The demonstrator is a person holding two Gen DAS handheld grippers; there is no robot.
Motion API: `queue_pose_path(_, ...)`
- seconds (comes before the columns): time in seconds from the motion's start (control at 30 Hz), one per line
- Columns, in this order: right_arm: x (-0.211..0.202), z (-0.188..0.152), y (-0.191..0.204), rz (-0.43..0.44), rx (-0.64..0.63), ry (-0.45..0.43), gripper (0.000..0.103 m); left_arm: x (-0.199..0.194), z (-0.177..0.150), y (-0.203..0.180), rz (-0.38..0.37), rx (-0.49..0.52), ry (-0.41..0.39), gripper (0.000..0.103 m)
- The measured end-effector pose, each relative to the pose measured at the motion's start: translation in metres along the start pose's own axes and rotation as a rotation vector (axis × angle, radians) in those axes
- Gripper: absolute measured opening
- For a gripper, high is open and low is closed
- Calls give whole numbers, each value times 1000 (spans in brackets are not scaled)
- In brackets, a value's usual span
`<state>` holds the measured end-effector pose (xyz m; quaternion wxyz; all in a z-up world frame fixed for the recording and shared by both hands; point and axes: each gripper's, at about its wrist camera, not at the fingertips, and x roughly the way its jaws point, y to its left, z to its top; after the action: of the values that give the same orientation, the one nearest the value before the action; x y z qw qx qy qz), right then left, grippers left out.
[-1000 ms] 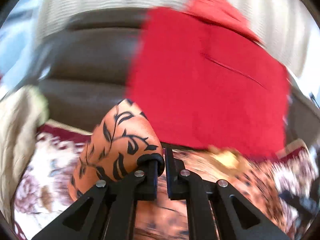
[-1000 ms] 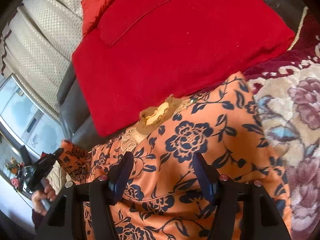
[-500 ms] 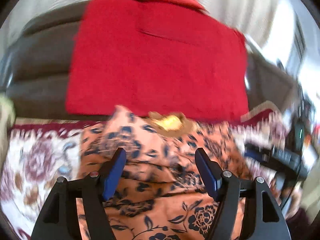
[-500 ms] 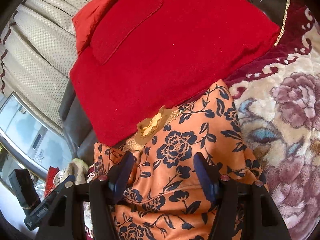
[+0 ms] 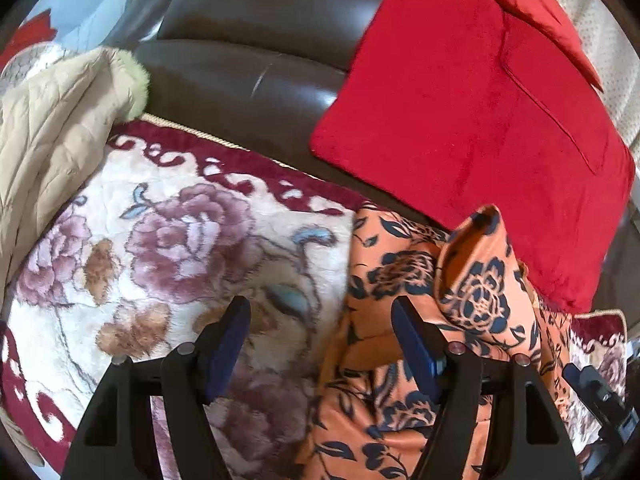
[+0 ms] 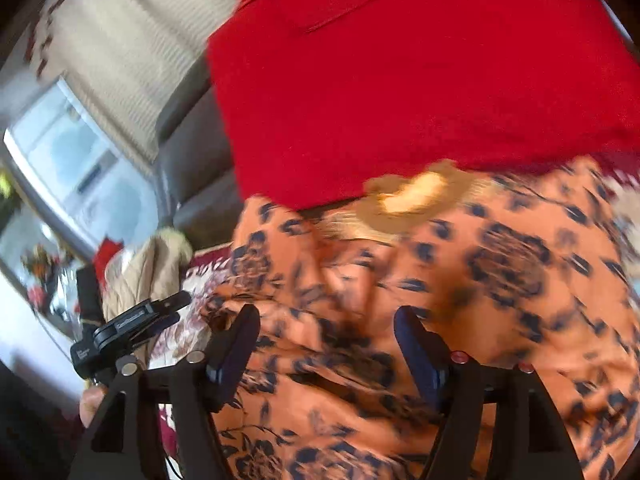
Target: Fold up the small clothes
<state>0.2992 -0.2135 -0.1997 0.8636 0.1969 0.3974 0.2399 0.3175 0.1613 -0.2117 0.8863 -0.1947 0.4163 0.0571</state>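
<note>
An orange garment with dark blue flowers (image 5: 460,300) lies bunched on the floral blanket, one fold standing up beside the red cushion. My left gripper (image 5: 320,312) hovers open over the garment's left edge, with blanket under one finger and cloth under the other; nothing is pinched. In the blurred right wrist view the same garment (image 6: 480,272) fills the lower half, its gold neck patch (image 6: 412,196) at the cushion's edge. My right gripper (image 6: 326,320) is over the cloth, its jaws opening, and the pads do not press on any fabric.
A red cushion (image 5: 480,120) leans on the brown leather sofa back (image 5: 248,60). A beige quilted jacket (image 5: 48,140) lies at the left on the floral blanket (image 5: 160,240). A window (image 6: 80,168) and pale curtains (image 6: 120,40) stand behind the sofa.
My left gripper, shut on a fold of the orange garment a second ago, has opened, let it go and sunk toward the garment's left edge. My right gripper has widened and swung sideways.
</note>
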Motion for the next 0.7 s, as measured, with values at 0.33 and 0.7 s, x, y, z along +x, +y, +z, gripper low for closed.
queue_pose_path(0.33,90,35,77,-163,-239,83,79,14,5,18,-20,-19,27,73)
queue_pose_path(0.7,121,47,73,-118,-203,176,10,19,9,7,-55,12,17,73)
